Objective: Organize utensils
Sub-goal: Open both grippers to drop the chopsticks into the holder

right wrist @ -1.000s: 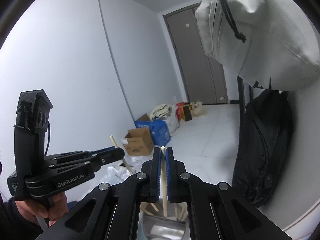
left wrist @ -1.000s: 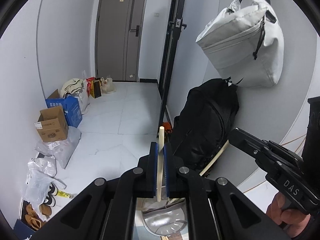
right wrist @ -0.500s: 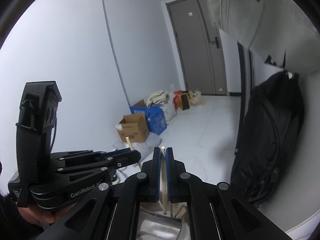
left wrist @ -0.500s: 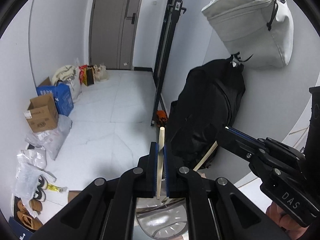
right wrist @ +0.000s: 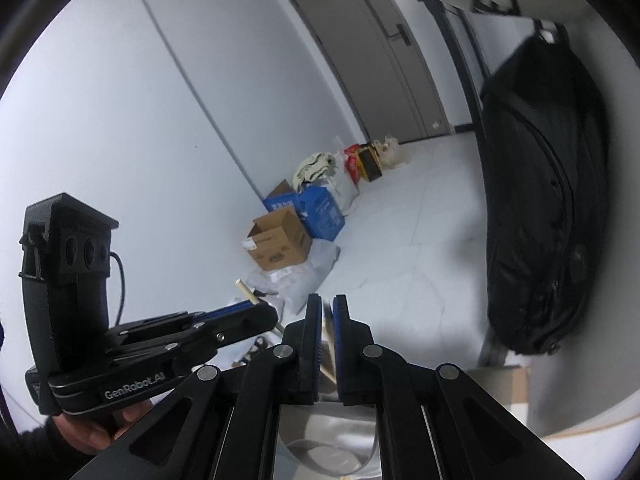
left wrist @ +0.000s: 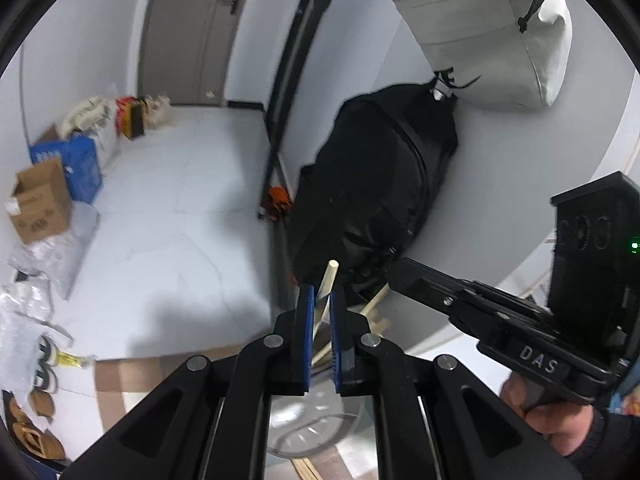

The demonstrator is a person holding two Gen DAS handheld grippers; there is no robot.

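Pale wooden chopsticks: I see 1 loose between the opening jaws of the left hand-held gripper and of the right hand-held gripper, over a shiny round metal container holding more; white tiled floor beyond.

- Even, cool indoor light; soft shadow on the floor at lower centre.
- Strong fisheye curvature, black corners.
- Slight motion blur.
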